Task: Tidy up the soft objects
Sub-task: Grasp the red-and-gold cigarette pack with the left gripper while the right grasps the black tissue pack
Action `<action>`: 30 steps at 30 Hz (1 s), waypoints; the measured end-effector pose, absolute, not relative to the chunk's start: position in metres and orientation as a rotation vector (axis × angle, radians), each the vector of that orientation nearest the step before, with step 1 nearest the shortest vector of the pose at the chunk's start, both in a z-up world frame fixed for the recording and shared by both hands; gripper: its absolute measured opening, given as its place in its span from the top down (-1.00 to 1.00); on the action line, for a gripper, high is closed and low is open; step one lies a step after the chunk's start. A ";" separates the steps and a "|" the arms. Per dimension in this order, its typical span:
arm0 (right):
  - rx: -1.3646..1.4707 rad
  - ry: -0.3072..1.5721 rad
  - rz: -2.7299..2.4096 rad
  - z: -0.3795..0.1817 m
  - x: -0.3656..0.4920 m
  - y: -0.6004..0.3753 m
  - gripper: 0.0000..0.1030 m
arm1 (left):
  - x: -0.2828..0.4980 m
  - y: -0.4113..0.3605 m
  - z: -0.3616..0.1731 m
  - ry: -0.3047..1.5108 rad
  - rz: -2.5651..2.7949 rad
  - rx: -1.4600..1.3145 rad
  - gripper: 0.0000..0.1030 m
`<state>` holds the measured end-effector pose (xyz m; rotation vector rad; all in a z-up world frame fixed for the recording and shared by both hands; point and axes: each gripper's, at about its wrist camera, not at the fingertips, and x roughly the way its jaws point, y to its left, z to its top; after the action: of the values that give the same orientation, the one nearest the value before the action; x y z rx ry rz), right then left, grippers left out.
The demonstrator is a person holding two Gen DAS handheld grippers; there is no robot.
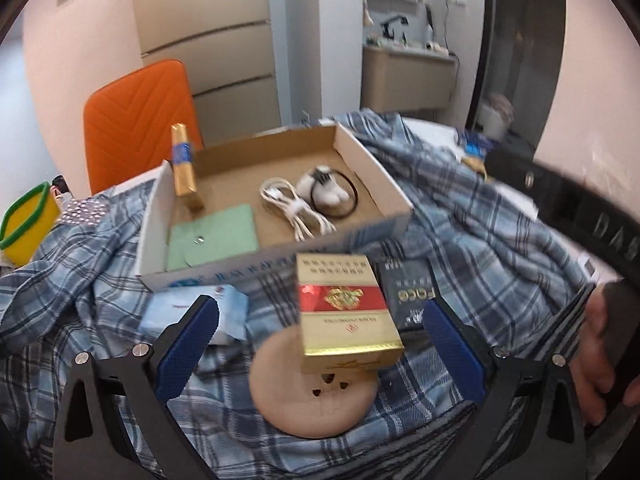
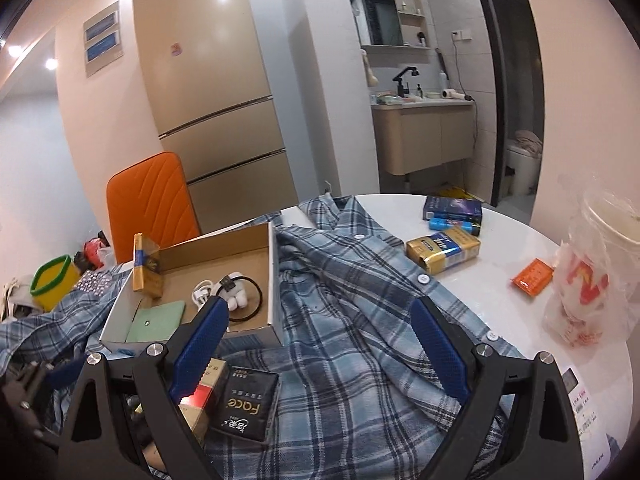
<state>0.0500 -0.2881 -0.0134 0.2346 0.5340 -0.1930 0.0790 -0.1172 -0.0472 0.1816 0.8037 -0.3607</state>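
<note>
A blue plaid shirt [image 2: 352,320] lies crumpled over the white round table [image 2: 500,296]; it also shows in the left wrist view [image 1: 460,216]. A cardboard tray [image 1: 372,168] rests on it, holding a white cable [image 1: 296,208], a green pouch [image 1: 216,236], a gold box and a hair band. My left gripper [image 1: 320,344] is open, low over a red-and-gold carton [image 1: 344,312] that lies on a round beige pad [image 1: 312,396]. A black pack [image 1: 408,292] and a pale blue tissue pack [image 1: 200,312] lie beside it. My right gripper [image 2: 320,348] is open above the shirt.
An orange chair [image 2: 152,208] stands behind the table. A yellow container [image 2: 52,280] sits at the left. On the bare table are a gold pack [image 2: 444,248], a blue box [image 2: 452,208], an orange packet [image 2: 532,276] and a bagged cup [image 2: 592,272].
</note>
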 end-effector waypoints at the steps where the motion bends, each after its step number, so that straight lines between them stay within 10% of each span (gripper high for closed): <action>1: 0.237 0.538 -0.194 -0.014 0.050 -0.289 -0.82 | 0.079 -0.119 -0.050 0.815 -0.366 0.189 -0.90; 13: 0.252 0.572 -0.198 -0.018 0.055 -0.291 -0.82 | 0.085 -0.120 -0.063 0.916 -0.421 0.179 -0.11; 30: 0.293 0.698 -0.080 -0.024 0.071 -0.285 -0.82 | 0.057 -0.060 -0.020 0.603 -0.299 0.044 -0.09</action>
<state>0.0707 -0.2851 -0.0240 0.2928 0.6976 -0.0797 0.0571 -0.0600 -0.0197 0.0437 0.6032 -0.2991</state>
